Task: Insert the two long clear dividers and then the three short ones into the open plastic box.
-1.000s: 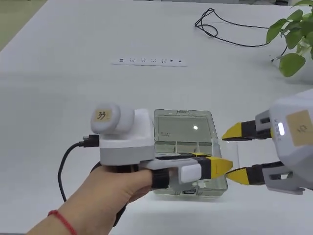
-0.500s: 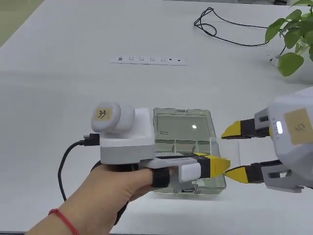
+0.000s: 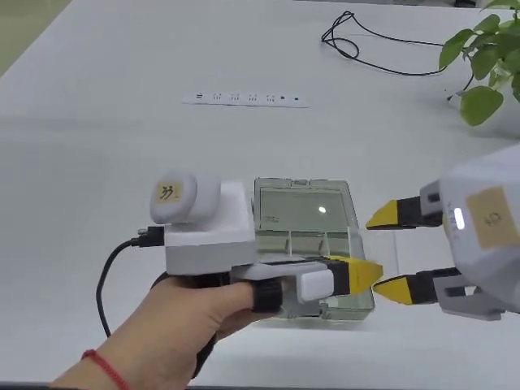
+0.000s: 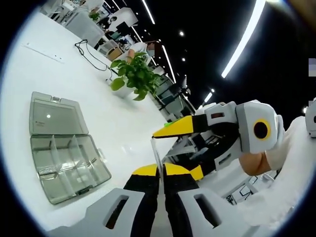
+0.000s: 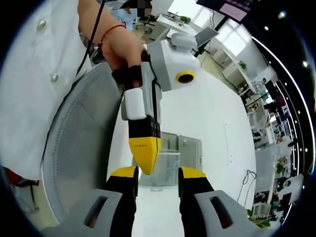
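Just beside the open plastic box [image 3: 305, 210], the left gripper [image 3: 366, 270] pinches a clear divider [image 4: 156, 153]. The right gripper [image 3: 382, 253], jaws spread, straddles it. Nothing has shifted in the last second, so the divider is not yet in.

White workbench [image 3: 97, 146] with open plastic box [image 3: 309, 236], power strip [image 3: 246, 99], black cable [image 3: 388, 69], leafy plant [image 3: 483, 65].

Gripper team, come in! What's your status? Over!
Left gripper shut on a clear divider, near the open box. Right gripper open, jaws flanking the divider. Other dividers sit inside. Nothing in the way.
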